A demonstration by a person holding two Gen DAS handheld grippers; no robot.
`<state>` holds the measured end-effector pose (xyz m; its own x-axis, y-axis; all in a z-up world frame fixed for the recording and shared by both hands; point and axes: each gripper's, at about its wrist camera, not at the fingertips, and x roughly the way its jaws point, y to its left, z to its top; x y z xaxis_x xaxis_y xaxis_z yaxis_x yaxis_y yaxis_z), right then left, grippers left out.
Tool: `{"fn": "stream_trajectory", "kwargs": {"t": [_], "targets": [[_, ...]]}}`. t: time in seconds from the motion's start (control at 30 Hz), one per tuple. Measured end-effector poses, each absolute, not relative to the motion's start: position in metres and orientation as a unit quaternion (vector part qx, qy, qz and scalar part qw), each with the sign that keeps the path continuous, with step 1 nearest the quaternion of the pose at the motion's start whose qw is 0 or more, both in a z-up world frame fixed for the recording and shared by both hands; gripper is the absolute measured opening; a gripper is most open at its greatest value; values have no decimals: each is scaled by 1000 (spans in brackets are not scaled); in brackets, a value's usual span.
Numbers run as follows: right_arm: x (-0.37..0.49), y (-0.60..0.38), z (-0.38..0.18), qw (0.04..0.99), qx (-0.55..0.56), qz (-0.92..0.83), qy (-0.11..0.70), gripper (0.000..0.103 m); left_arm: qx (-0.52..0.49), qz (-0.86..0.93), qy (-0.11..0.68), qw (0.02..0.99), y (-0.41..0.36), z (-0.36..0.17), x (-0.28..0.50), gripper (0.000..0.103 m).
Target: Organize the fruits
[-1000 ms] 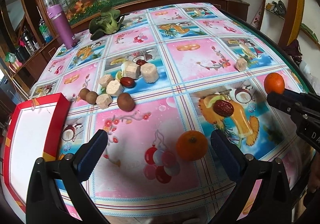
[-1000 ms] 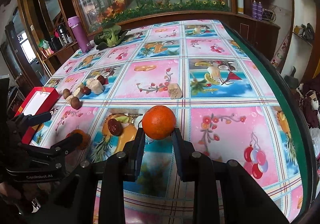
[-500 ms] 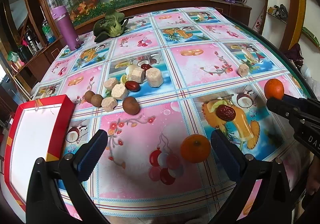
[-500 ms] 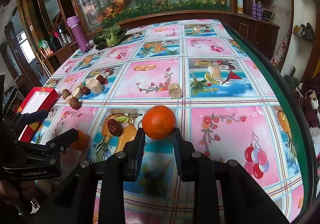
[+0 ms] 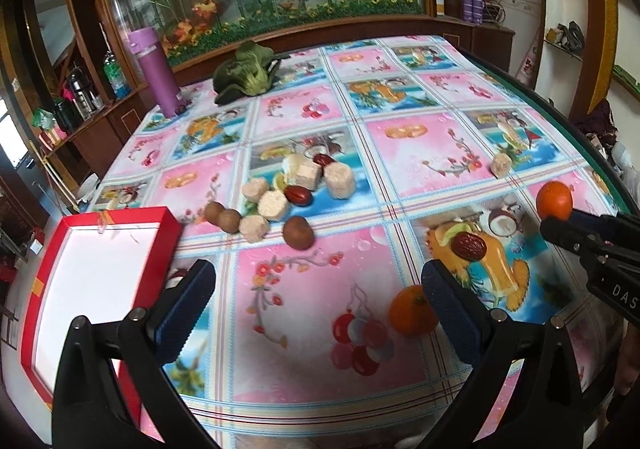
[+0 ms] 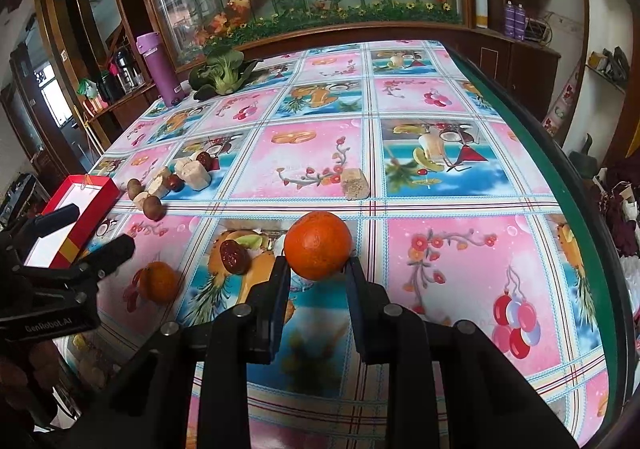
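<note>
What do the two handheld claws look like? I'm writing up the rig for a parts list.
Both are matte black plastic. The left claw has long angled fingers with silver rivets and textured dark blue pads; its body reads "GenRobot.AI" in the right wrist view. The right claw has matching fingers, rivets and blue-edged pads. No cables visible.

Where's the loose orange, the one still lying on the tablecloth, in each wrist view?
Left wrist: loose orange at lower right, beside the left gripper's right finger.
Right wrist: loose orange at lower left, near the left gripper.
Shared landmark: the dark red date just beyond it.
</note>
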<state>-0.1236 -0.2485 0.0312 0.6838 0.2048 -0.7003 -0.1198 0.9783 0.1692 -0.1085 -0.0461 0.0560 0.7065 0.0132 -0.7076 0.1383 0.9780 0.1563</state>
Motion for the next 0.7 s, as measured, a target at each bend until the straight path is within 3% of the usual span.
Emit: {"fn": "stream_trajectory", "kwargs": {"t": [0.7], "targets": [[-123,-240,35,915,49,94,388,27,88,9,343,935,-20,82,-112,103]]}}
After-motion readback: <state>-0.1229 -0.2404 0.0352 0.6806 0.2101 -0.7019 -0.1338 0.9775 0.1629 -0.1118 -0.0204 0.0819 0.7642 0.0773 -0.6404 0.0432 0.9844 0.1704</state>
